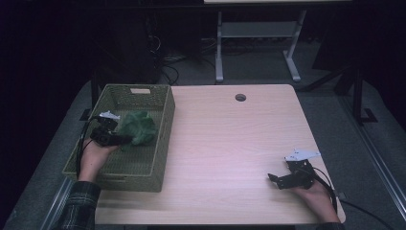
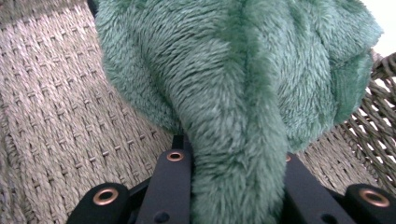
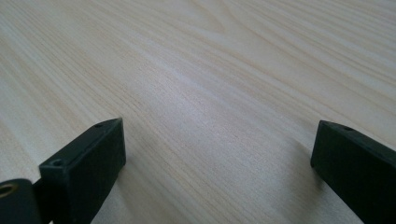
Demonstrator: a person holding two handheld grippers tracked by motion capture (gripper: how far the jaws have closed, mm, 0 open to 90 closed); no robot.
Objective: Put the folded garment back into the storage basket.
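Observation:
A fluffy green cloth (image 1: 139, 127) hangs bunched inside the woven green basket (image 1: 163, 143) at the table's left. My left gripper (image 1: 125, 139) is shut on it; in the left gripper view the two black jaws pinch a fold of the cloth (image 2: 238, 154) just above the basket's woven floor (image 2: 60, 116). My right gripper (image 1: 274, 181) rests at the table's front right, pointing left. Its jaws stand wide apart over bare wood, and its fingers (image 3: 93, 158) hold nothing between them.
The light wooden table (image 1: 230, 139) has a round cable hole (image 1: 240, 97) near its far edge. Beyond the table stand a white desk frame (image 1: 258, 38) and dark cables on the floor. The basket wall (image 2: 373, 121) rises close beside the cloth.

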